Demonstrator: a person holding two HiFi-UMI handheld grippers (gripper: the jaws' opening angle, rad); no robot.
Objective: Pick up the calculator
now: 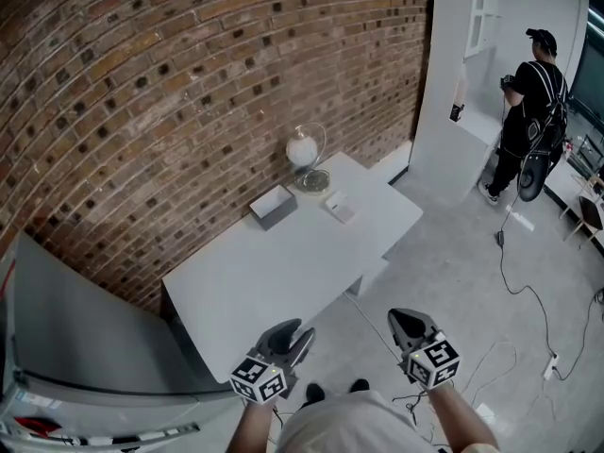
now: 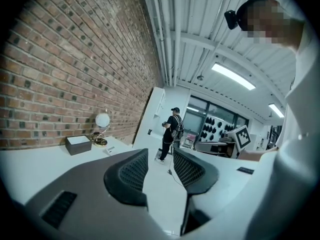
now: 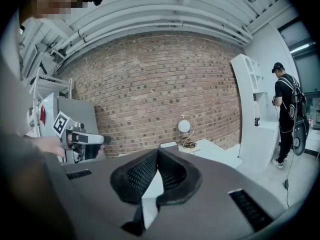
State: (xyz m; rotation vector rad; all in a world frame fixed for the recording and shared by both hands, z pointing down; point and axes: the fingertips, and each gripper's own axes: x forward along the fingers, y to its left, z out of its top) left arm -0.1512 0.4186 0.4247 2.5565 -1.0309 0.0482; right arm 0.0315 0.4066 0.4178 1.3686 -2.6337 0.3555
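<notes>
Currently both grippers are held level in front of a white rectangular tabletop [image 1: 283, 281] that stands against a red-brown brick wall [image 1: 189, 83]. The left gripper [image 1: 297, 336] sits at the tabletop's near edge. In the left gripper view its two dark ribbed jaws stand apart [image 2: 160, 155], with only open air and the far room between them. The right gripper [image 1: 406, 319] hangs over the pale grey floor [image 1: 453, 272], off the tabletop's near side. Its jaws are closed tip to tip [image 3: 157, 152] with nothing held. The calculator, seemingly the small flat white rectangular item [image 1: 340, 208], lies toward the far end of the tabletop, well apart from both grippers and untouched. Just beside it on the left sits a dark grey box with a white top [image 1: 273, 206]. Behind the two stands a lamp with a white globe shade and a round gold base [image 1: 304, 149], close to the wall. A grey cabinet [image 1: 85, 319] adjoins the tabletop at the left end. Past its other end rises a tall white shelving unit [image 1: 462, 83]. A person in black clothes and a cap [image 1: 533, 92] stands there facing away. Thin cables [image 1: 528, 300] trail across the floor.
</notes>
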